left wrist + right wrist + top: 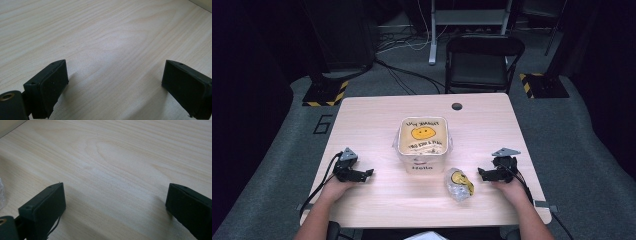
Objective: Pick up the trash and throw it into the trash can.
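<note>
Both grippers rest low on the table with nothing between their jaws: your left gripper (368,173) sits at lower left of the high view, your right gripper (482,173) at lower right, and each gripper view shows two black jaws standing wide apart over bare wood. What you are working with lies between them: a square clear container (423,144) printed with a yellow smiley and the word "Hello" stands at the centre of the frame, and a small crumpled clear bag (459,184) with a yellow smiley lies just below and right of it, apart from the container and near your right gripper. That bag looks like the nearer thing to take, so I would go for it with the right gripper; come in level, let the jaws straddle a bunched fold instead of the flat face, and close slowly, since thin plastic will likely slip or crush. Keep the left gripper ready to steady the container's wall if you mean to drop the bag inside. Your table (362,120) is pale wood grain with a small dark grommet (456,106) near its far edge. Beyond it, at upper centre right, a black folding chair (482,62) stands on grey carpet, with cables trailing across the floor and yellow-and-black striped stand bases (328,93) at either side.
</note>
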